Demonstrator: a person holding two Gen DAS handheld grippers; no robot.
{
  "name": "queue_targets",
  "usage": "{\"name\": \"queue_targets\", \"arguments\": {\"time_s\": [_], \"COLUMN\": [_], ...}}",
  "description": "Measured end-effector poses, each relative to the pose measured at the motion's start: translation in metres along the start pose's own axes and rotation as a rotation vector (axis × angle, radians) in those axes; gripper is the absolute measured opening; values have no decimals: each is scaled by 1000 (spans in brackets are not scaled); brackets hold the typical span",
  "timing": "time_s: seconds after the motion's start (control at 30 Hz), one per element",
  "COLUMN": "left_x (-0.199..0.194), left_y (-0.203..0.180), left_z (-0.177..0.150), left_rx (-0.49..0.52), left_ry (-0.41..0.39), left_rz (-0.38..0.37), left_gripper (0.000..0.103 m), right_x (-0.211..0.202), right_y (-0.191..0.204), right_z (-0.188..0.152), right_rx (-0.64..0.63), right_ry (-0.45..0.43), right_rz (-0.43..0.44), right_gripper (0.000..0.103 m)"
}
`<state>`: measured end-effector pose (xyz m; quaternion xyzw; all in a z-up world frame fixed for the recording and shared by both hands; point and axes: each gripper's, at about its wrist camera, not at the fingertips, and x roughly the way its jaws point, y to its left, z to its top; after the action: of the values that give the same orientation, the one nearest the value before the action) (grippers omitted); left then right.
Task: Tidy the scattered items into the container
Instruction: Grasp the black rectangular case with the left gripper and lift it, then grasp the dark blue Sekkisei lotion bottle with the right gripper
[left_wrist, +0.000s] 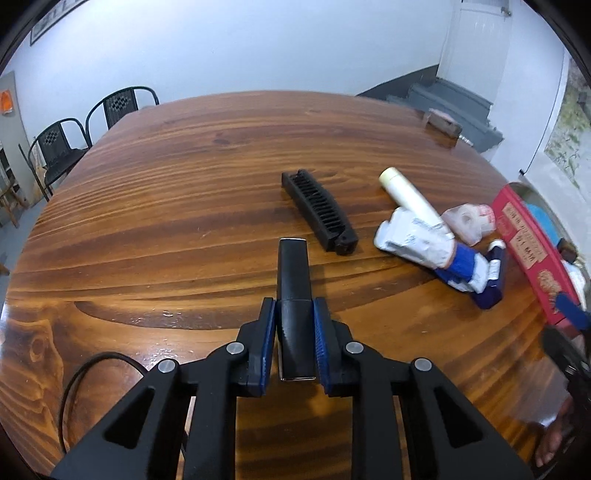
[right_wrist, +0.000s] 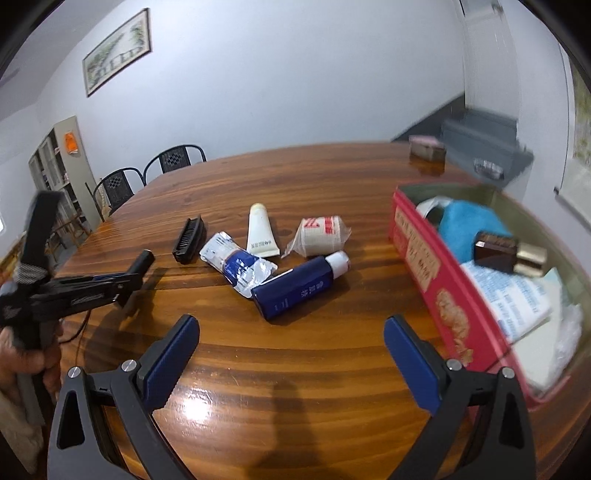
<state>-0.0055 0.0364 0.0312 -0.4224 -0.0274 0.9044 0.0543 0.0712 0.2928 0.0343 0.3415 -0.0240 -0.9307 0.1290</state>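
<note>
Black tube (left_wrist: 293, 295) — lower end hidden between left gripper (left_wrist: 294, 314) fingers.

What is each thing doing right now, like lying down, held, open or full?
Left tool: shut on the black stick.
Right tool: open, empty.
Comb: lying flat.
Cream tube: lying, capped.
Blue bottle: on its side, capped.
Red box: open, partly filled.
</note>
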Motion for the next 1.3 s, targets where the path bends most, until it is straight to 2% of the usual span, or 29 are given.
{"name": "queue_targets", "arguments": {"time_s": [0.23, 0.3, 0.37, 0.5, 0.8, 0.87, 1.07, 1.13, 1.3], "left_x": [-12, -13, -15, -18, -18, -18, -17, -17, -17], "left_y": [-4, -4, -3, -2, -5, -6, -6, -5, -6], "left_z": [-3, -4, -4, -5, -10, -11, -12, -12, -12], "left_rx": [-2, -6, -13, -22, -25, -23, -26, -29, -26], "left_ry": [-15, -13, -16, -22, -9, -7, -1, 1, -2], "left_rz": [-24, -28, -35, -43, -48, -49, -49, -50, -52], "left_gripper": [22, 22, 22, 22, 22, 22, 22, 22, 22], "right_x": [36, 46, 57, 71, 87, 85, 72, 66, 67], "right_y": [-13, -15, -15, -15, -4, -5, -12, -18, -30], "right_z": [22, 27, 30, 34, 40, 39, 28, 25, 35], "right_rx": [135, 146, 150, 167, 35, 28, -22, -8, 90], "right_ry": [92, 117, 153, 195, 207, 206, 227, 223, 225], "right_rz": [37, 19, -2, -12, -102, -103, -119, -121, -46], "right_gripper": [99, 92, 78, 76, 75, 71, 70, 70, 72]}}
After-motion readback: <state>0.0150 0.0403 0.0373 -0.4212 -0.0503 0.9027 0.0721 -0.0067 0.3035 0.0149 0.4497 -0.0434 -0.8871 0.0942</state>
